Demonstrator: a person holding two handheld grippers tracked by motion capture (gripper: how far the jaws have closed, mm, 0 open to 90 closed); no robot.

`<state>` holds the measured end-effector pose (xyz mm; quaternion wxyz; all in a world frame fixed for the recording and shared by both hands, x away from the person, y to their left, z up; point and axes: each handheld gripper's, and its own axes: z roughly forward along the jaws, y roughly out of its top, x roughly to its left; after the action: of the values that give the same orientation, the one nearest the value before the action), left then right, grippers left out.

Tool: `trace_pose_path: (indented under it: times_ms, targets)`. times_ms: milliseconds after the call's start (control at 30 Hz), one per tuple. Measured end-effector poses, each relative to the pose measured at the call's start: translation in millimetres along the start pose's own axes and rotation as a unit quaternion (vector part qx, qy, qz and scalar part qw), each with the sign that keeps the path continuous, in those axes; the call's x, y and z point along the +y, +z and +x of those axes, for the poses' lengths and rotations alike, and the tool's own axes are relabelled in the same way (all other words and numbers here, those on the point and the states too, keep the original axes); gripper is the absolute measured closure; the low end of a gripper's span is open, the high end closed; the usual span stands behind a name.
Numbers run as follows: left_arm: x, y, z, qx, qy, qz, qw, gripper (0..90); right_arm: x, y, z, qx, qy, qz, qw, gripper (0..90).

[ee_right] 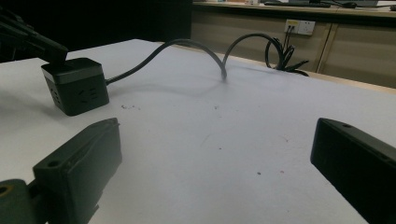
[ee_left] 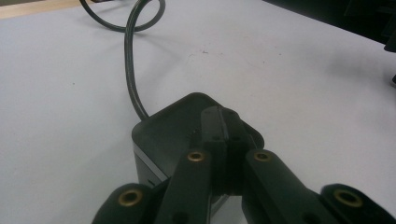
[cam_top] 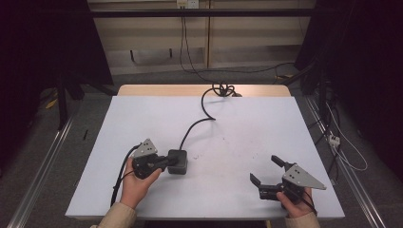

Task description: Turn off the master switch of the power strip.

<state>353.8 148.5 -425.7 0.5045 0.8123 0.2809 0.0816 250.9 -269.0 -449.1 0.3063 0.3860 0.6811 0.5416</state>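
Observation:
A black cube-shaped power socket (cam_top: 179,162) (ee_left: 163,130) (ee_right: 77,86) sits on the white table (cam_top: 247,123), left of centre. Its dark cable (cam_top: 195,124) (ee_left: 130,79) (ee_right: 187,46) arcs up and away to the far edge. My left gripper (cam_top: 167,161) (ee_left: 222,121) (ee_right: 58,51) is shut, jaws pressed together, with the tips resting on the cube's top face. My right gripper (cam_top: 266,169) (ee_right: 215,135) stands open near the front right of the table, with nothing between its jaws and pointing toward the cube.
The cable ends in a coil (cam_top: 223,89) (ee_right: 282,53) on the wooden strip at the table's far edge. A wall outlet (ee_right: 300,26) sits behind. Loose cables (cam_top: 342,147) lie on the floor at the right, and metal rails (cam_top: 43,166) run along both sides.

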Motion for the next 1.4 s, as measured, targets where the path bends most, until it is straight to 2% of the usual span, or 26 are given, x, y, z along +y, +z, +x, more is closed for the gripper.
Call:
trace_pose_path:
  times_ms: [600, 1033, 1400]
  targets:
    - [0.9, 0.1, -1.2, 0.003, 0.001, 0.004, 1.0, 90.0, 0.0, 0.4, -0.1, 0.0, 0.0, 0.0, 1.0, 1.5]
    - [3.1, 0.5, -4.0, 0.014, 0.016, 0.012, 0.9997, 90.0, 0.2, 0.1, 0.7, 0.002, 0.0, -0.002, 1.0, 1.5]
    - [2.6, 0.4, -4.1, 0.014, 0.014, 0.013, 0.9997, 90.0, 0.2, 0.3, 0.7, 0.001, -0.001, 0.0, 1.0, 1.5]
